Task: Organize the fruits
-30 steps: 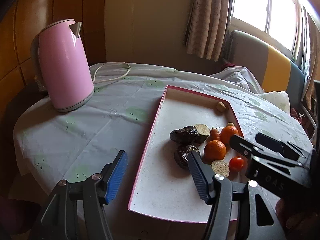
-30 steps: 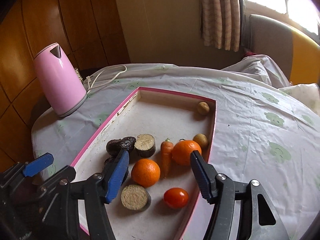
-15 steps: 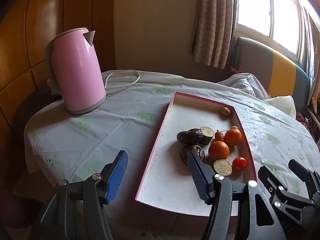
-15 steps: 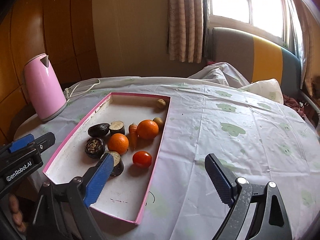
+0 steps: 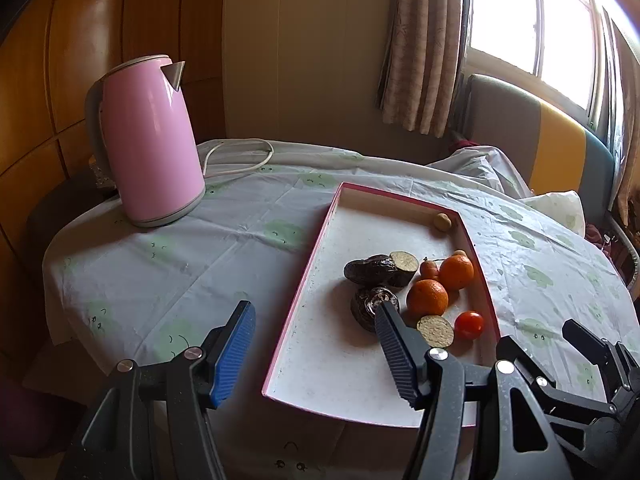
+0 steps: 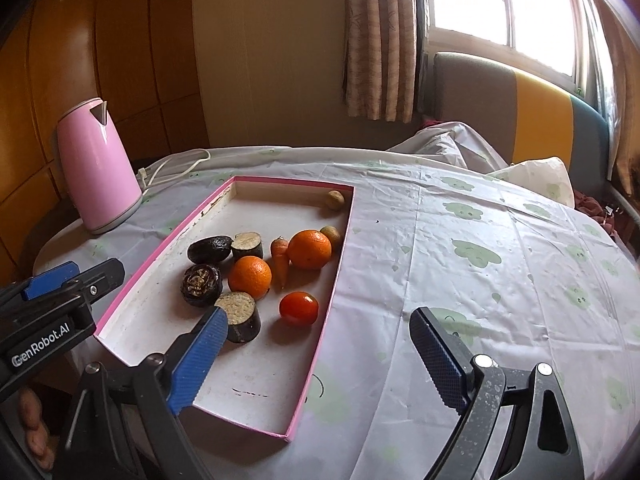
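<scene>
I have both grippers hovering at the near edge of the worktop (image 6: pixel 460 240), and neither holds anything. The left gripper (image 5: pixel 316 348) has its jaws spread wide, straddling the near left rim of the tray (image 5: pixel 316 240). The right gripper (image 6: pixel 320 356) is gaping too, one finger over the tray's near end, the other over bare cloth to the right of it.

The fruit sits bunched along the right side of the tray, near its middle. Two oranges (image 6: pixel 250 276) lie close together with a carrot (image 6: pixel 280 260) between them. A tomato (image 6: pixel 299 309) rests nearer me by the right rim. To the left I see an avocado (image 6: pixel 210 249), a dark open-topped fruit (image 6: pixel 201 285) and two cut dark-skinned pieces (image 6: pixel 239 316). One small brown fruit (image 6: pixel 331 234) touches the far orange; another (image 6: pixel 335 200) sits in the far right corner.

A kettle (image 5: pixel 148 140) stands at the far left edge of the worktop.
</scene>
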Demonstrator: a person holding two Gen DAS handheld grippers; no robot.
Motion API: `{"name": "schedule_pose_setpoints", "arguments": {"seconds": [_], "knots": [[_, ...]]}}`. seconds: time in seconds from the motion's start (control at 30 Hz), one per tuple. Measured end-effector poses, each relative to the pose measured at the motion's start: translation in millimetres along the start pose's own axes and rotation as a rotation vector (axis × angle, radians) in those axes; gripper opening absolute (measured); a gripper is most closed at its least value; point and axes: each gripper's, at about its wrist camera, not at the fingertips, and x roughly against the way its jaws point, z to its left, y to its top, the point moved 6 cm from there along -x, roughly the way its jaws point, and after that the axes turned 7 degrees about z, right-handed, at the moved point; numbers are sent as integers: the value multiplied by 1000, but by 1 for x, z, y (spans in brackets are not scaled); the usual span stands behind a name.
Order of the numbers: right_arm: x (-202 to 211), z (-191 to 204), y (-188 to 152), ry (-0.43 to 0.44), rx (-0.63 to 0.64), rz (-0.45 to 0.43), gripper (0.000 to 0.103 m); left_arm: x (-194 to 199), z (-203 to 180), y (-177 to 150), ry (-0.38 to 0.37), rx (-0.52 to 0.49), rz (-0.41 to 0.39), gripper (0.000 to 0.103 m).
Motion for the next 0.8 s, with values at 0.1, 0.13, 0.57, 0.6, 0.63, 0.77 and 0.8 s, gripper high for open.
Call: {"name": "schedule_pose_setpoints", "arguments": {"seconds": [0.1, 0.13, 0.57, 0.6, 0.63, 0.77, 0.8], "knots": [[-1, 2, -1, 0, 4, 2, 93, 1, 1, 0, 1, -1, -1, 63], [0, 2, -1, 0, 5, 1, 93, 1, 0, 0, -1, -2, -1, 63], [-2, 2, -5, -2, 9, 15, 93, 7, -6, 0, -3, -36, -29, 60], [-3, 2, -6, -1, 6, 18, 93, 9, -7, 0, -5, -42, -42, 58], [-3, 1, -7, -1, 4, 20, 93, 10, -8, 1, -11, -51, -50, 55], [-5, -3, -8, -3, -8, 25, 93, 8, -11, 1, -50, -56, -31, 52], [-4, -5, -8, -5, -11, 24, 93, 6, -13, 0, -73, -58, -8, 52]]}}
